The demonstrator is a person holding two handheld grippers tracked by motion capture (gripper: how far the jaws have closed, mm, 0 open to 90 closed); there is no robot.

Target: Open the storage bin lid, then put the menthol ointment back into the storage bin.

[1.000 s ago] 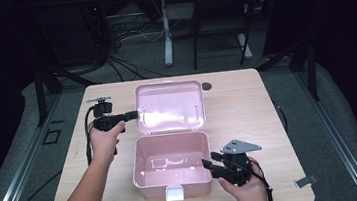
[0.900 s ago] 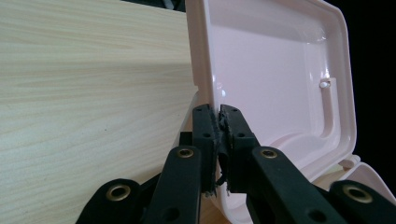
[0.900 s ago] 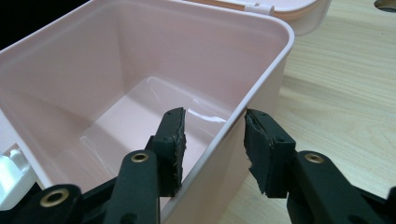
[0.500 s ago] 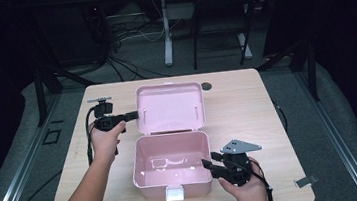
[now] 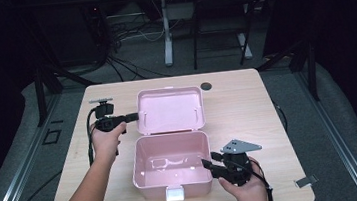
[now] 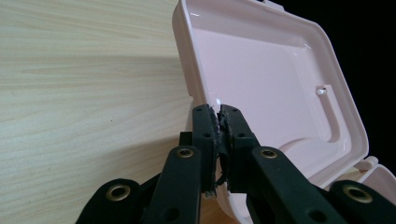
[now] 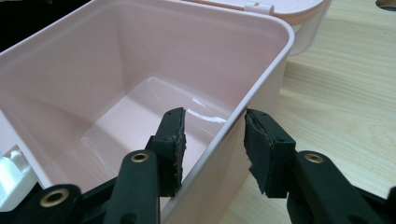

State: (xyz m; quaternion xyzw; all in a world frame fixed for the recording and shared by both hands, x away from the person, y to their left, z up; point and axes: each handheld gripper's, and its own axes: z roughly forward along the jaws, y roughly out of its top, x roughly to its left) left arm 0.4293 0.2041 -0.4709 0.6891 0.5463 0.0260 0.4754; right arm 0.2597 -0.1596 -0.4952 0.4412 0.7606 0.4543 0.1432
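Note:
A pink plastic box stands open in the middle of the table, and its lid leans back behind it. My left gripper is shut on the lid's left edge. In the left gripper view the pads pinch the lid's thin rim. My right gripper is at the box's right wall. In the right gripper view its jaws stand open astride the wall, one pad inside the box and one outside. The inside of the box looks bare.
A white latch hangs on the box's front side. A dark round grommet sits near the far edge of the wooden table. Beyond the table are a dark floor, cables and a stand's legs.

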